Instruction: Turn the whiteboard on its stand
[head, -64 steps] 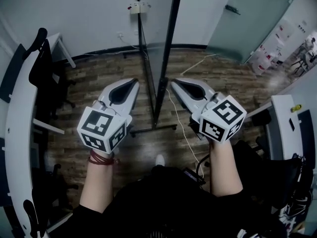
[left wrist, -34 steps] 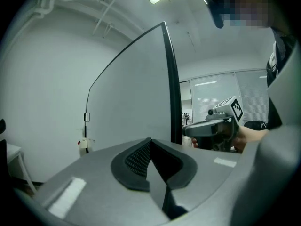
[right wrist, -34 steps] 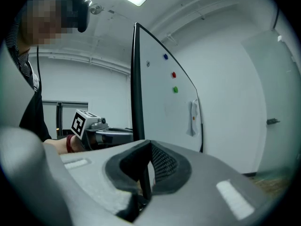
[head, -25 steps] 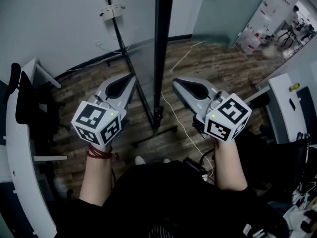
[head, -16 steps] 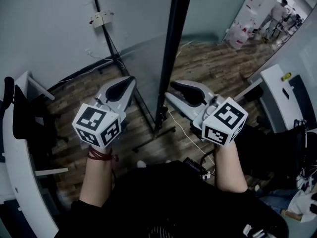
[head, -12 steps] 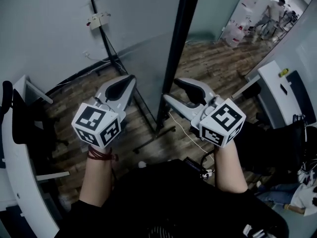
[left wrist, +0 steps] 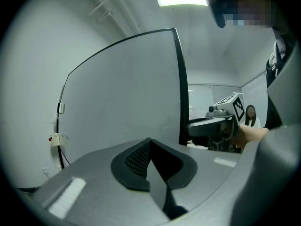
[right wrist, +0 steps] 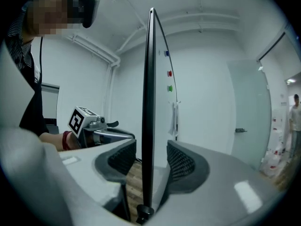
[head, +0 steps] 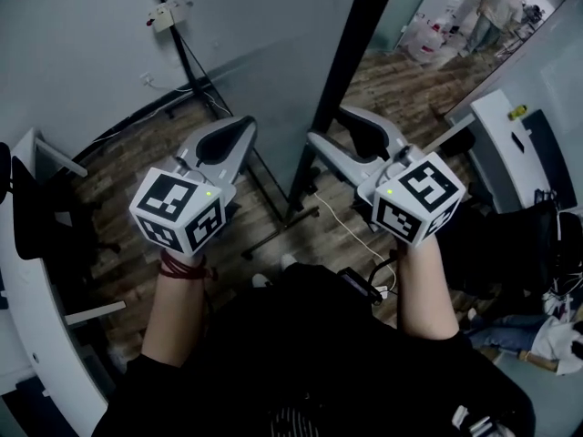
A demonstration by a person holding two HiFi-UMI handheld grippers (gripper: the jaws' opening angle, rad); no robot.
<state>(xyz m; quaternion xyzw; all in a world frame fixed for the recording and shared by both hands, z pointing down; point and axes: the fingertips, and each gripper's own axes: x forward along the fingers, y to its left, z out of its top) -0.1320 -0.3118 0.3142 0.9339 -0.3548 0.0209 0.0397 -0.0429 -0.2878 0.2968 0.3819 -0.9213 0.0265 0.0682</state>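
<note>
Right gripper view is the one we trust here. The whiteboard (right wrist: pixel 148 93) shows edge-on, its black frame running straight up between the jaws of the right gripper (right wrist: pixel 151 160). Those jaws have just been opening and now stand wide, with a gap on both sides of the frame, so nothing's clamped.

Reply: Agreed. In the left gripper view, the left gripper (left wrist: pixel 149 147) has its pads pressed together with nothing in them. The board's face fills everything ahead of it and off to its left, and the frame's edge sits just right of its nose. We can't tell whether the tip touches the board, since its own body hides the lower part.

OP: The head view doesn't help us much either. The board's top is cut off, and the stand (head: pixel 291 209) is mostly hidden behind both grippers. We only catch thin black legs between them. The coloured dots (right wrist: pixel 170 73) on the board beyond the right gripper are too small for us to identify.
</note>
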